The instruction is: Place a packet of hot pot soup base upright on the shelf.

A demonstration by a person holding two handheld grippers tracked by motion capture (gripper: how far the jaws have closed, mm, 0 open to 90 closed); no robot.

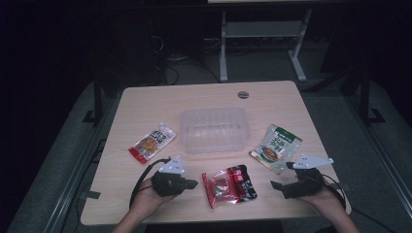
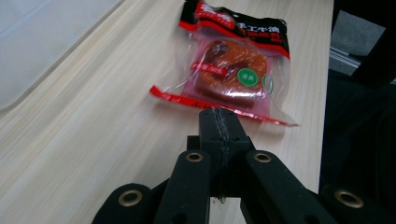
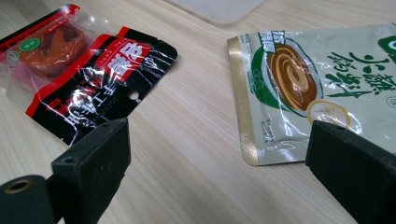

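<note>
The left gripper (image 2: 219, 116) has its jaws pressed together with nothing between them, its tip just short of the near edge of the red snack packet (image 2: 231, 65), which lies flat on the wooden table (image 1: 272, 99) between the two hands. The right gripper (image 3: 219, 154) holds its jaws wide apart and empty, low over bare wood, with the red packet's black end on one side of its view and the green sauce pouch (image 3: 317, 84) on the other. In the high view the red packet (image 1: 229, 185) sits at the table's near edge, in front of the clear plastic tub (image 1: 214, 128), and an orange spouted pouch (image 1: 152, 142) lies well to the left. This looks like the approach to a pick-up, probably for loading the tub, with no packet lifted yet. Closed as it is, the left gripper cannot take anything; the next move calls for spreading its jaws, then coming down over the crinkled sealed edge before closing.
</note>
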